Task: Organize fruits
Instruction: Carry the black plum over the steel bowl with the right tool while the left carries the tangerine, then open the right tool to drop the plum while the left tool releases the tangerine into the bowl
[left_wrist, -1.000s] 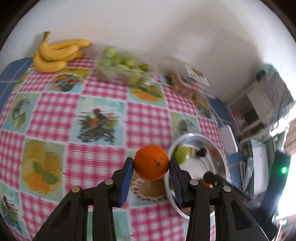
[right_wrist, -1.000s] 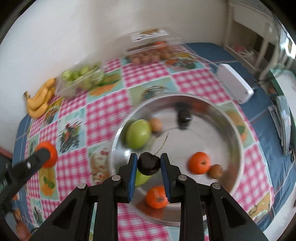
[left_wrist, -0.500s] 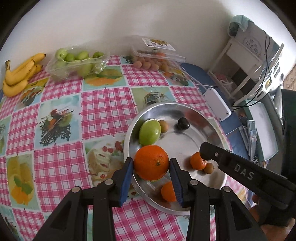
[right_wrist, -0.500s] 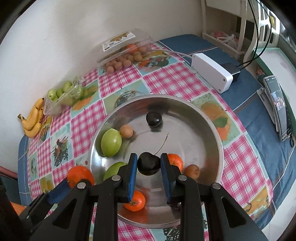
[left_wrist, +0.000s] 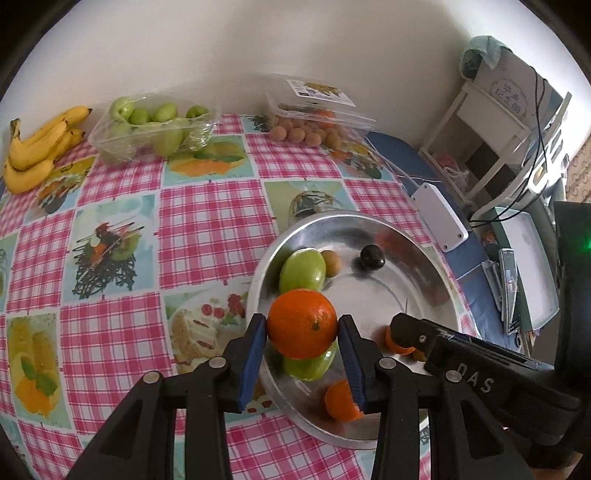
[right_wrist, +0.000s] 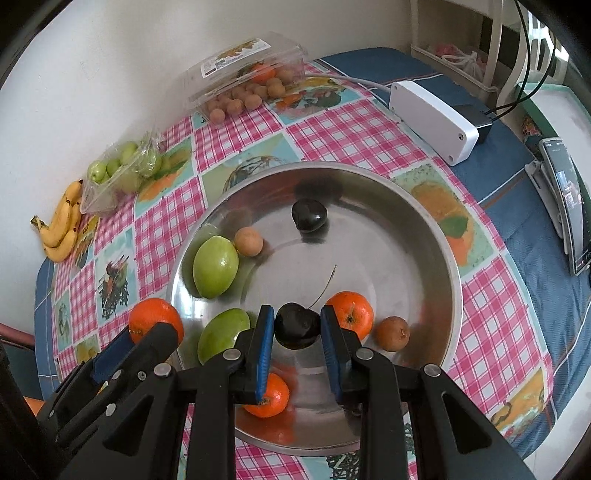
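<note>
A: Fruit is sitting in the steel bowl (left_wrist: 436, 273): in the left view, two green ones, one dark cherry. The left tool (left_wrist: 302, 325) is pinching an orange (left_wrist: 301, 323) over the near rim.

B: In the right view, the right tool (right_wrist: 297, 325) is pinching a stemmed cherry (right_wrist: 295, 325) above the bowl; two tangerines are lying inside. The checked surface (right_wrist: 332, 129) is carrying bananas (right_wrist: 62, 225) and two clear punnets by a white wall.

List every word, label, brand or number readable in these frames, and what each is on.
"DAS": white letters on the right gripper arm, left wrist view.
Label on the clear clamshell lid: print too small to read.
Round emblem on the white box on the shelf: characters too blurred to read.
</note>
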